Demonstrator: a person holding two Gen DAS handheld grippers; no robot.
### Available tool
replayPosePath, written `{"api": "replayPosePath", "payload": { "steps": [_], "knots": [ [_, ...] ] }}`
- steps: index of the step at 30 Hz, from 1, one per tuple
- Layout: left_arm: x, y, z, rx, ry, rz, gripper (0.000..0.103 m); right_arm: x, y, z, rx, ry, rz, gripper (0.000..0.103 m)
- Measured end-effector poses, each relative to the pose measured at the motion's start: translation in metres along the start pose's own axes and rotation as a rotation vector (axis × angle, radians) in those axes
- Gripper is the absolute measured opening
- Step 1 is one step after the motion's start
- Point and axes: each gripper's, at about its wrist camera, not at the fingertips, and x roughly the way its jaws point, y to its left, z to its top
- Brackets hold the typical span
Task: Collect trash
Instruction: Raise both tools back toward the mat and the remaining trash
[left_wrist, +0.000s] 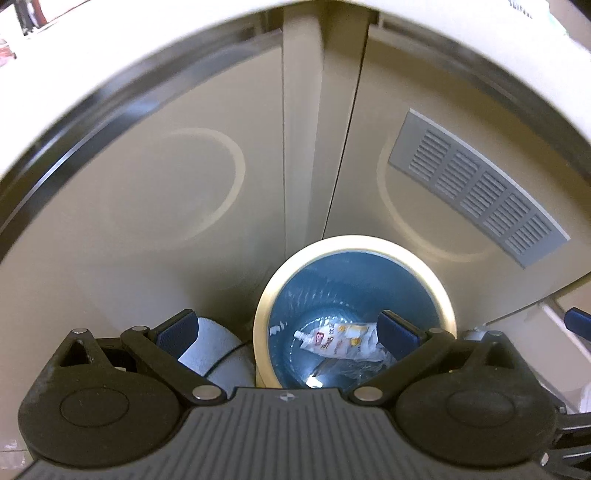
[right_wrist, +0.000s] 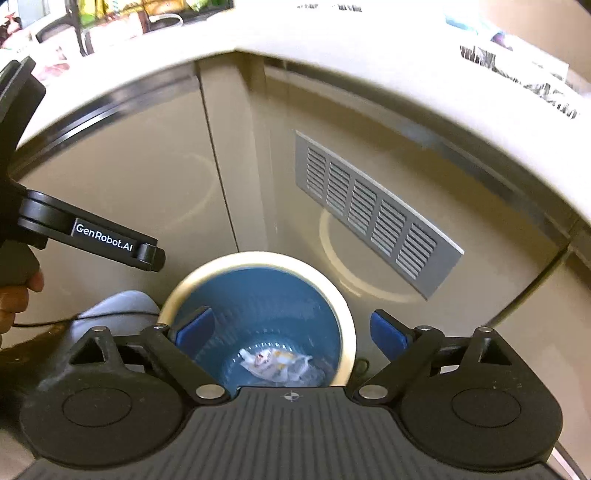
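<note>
I hold both the left gripper and right gripper spread, empty, above the bin rim; the wrapper lies inside, the cabinet close behind.

left gripper fingers spread wide above the blue-lined bin; a crumpled wrapper lies inside.

Bin w/ cream rim stands on floor by beige cabinet; crumpled wrapper lies inside.
</note>
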Motion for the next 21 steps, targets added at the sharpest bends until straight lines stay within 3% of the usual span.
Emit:
{"api": "replayPosePath", "payload": {
  "steps": [7,16,21],
  "knots": [
    [-0.025,0.017,0.005,-0.056,-0.041,-0.015,0.103,-0.032,-0.003,0.008,0.014,-0.099,-0.050,0.095],
    [-0.062,0.006,0.018,-0.012,-0.109,-0.044,0.103,-0.067,-0.011,0.024,0.027,-0.211,-0.040,0.097],
    [-0.099,-0.008,0.038,0.047,-0.201,-0.045,0.103,-0.095,-0.020,0.039,0.014,-0.348,-0.106,0.099]
  ]
}}
